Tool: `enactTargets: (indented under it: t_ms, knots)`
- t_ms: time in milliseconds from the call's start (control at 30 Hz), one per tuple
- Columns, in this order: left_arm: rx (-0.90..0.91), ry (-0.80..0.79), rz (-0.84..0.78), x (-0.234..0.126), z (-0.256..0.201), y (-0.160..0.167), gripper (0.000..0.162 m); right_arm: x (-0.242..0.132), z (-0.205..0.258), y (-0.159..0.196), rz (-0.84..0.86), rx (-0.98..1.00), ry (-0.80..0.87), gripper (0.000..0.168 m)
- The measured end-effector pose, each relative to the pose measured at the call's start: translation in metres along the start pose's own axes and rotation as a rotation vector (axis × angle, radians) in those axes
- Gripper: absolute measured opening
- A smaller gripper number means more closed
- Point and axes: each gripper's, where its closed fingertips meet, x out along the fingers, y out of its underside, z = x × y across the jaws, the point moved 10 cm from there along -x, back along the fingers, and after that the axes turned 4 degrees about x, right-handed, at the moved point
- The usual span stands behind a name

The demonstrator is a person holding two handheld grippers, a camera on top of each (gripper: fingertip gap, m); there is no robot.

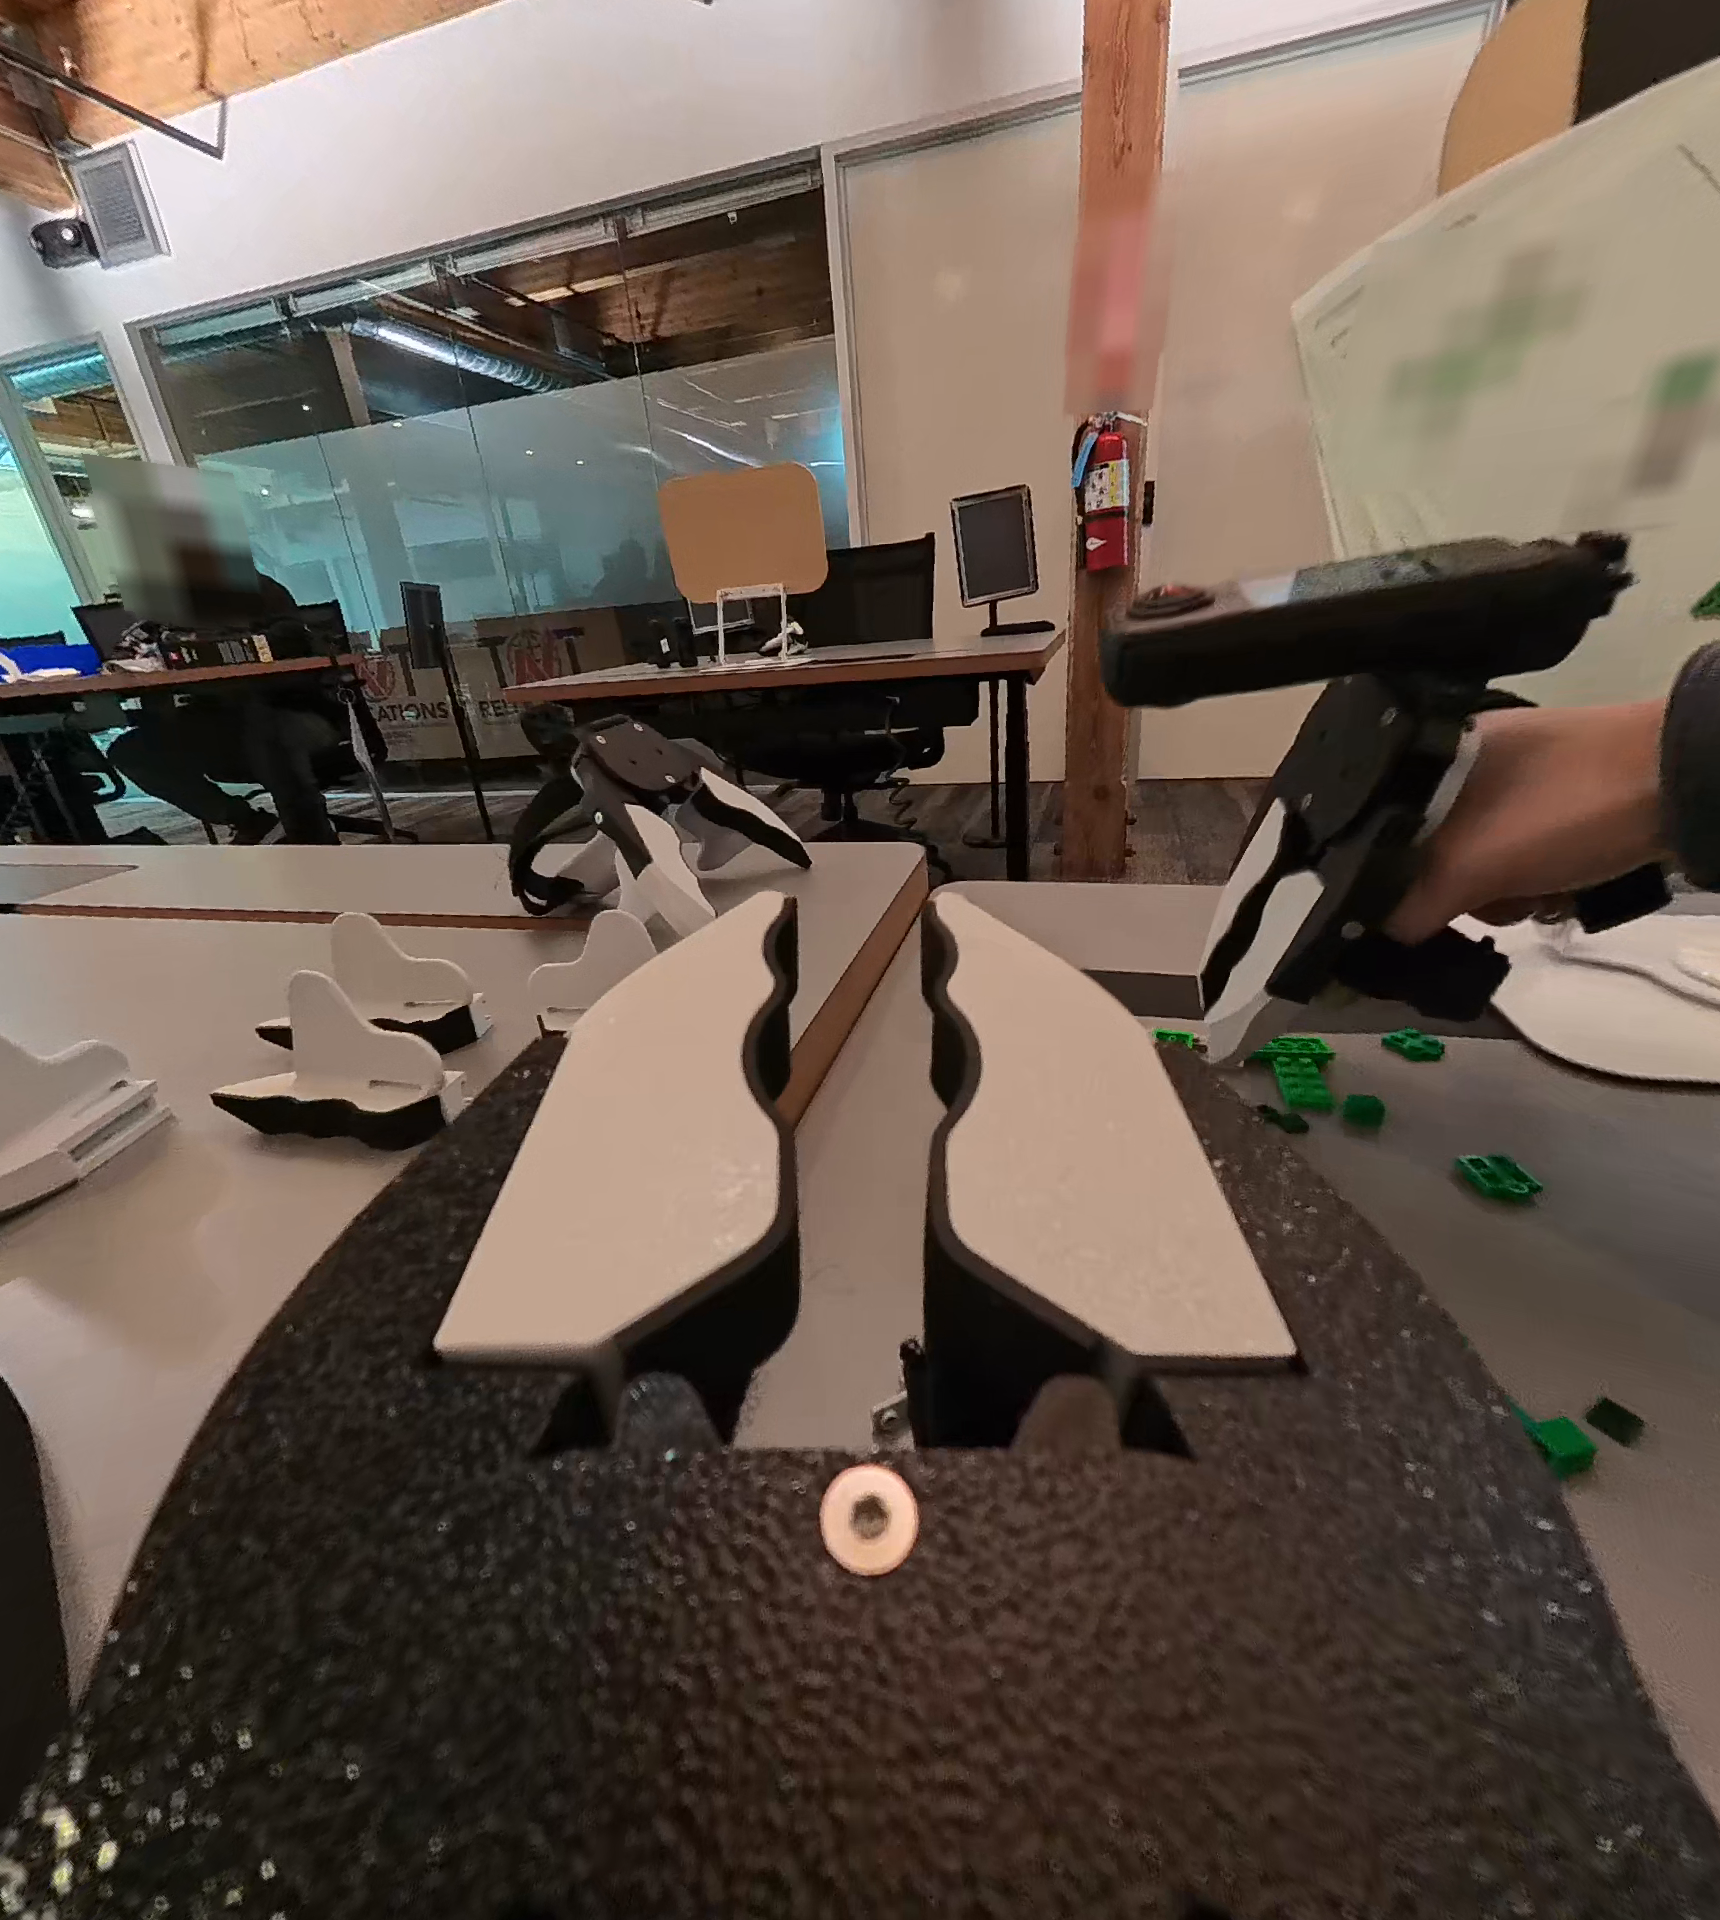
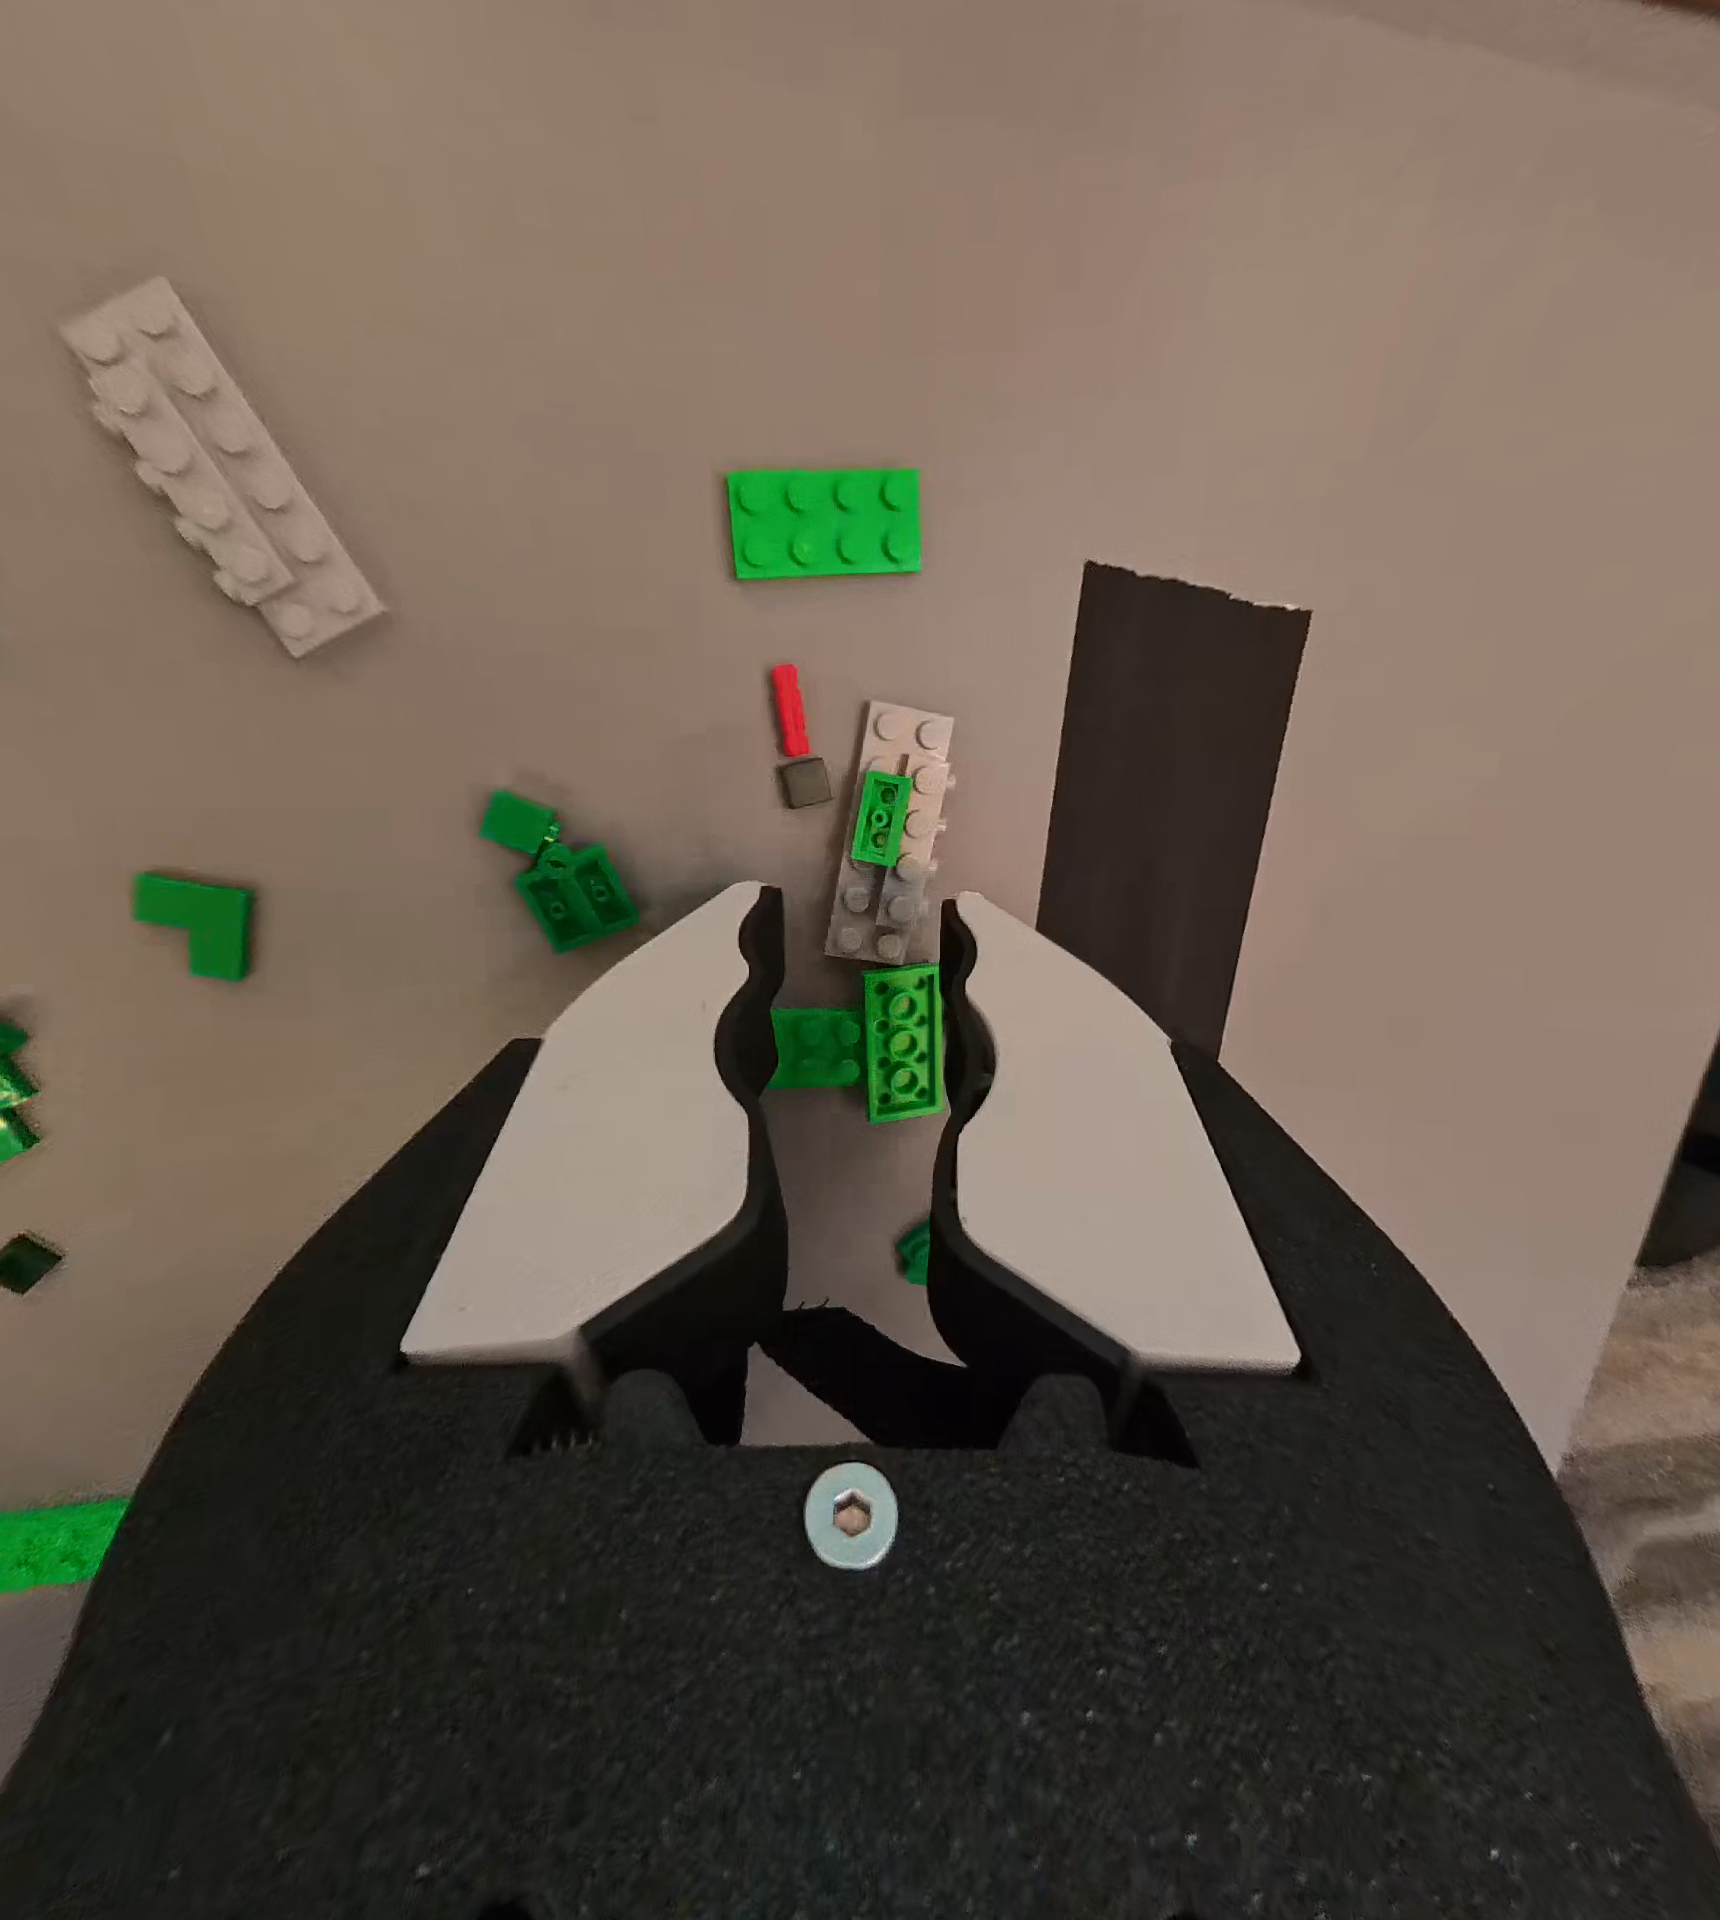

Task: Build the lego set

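Left gripper [image 1: 858, 940] idles level, fingers narrowly parted, empty. Right gripper [image 2: 856, 920], fingers parted, empty, points down at the grey tabletop [image 2: 1147, 312], bracketing an upturned bright-green plastic plate [image 2: 903, 1042], seemingly the next pick; grey studded assembly [image 2: 892, 831] at 12 o'clock.

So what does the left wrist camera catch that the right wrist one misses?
Only the left wrist view shows the office behind: desks, a fire extinguisher, spare gripper fingers on the table, and the right gripper held in a hand. Only the right wrist view shows the grey plates, red pin and black tape strip. Both show scattered green bricks on the table.
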Motion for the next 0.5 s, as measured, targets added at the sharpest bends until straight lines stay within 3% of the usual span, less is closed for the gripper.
enactTargets:
  t_ms: [267,367,500]
  knots:
    - [-0.069,-0.023,-0.006,-0.002,0.009,0.001,0.022,0.012,-0.01,-0.005,0.113,0.01,-0.058,0.028]
    - [-0.093,-0.027,-0.007,-0.003,0.012,0.001,0.022,0.012,-0.008,-0.006,0.144,0.034,-0.098,0.018]
    - [-0.114,-0.042,-0.009,-0.005,0.017,0.002,0.021,0.004,0.006,0.0,0.178,-0.117,-0.027,0.018]
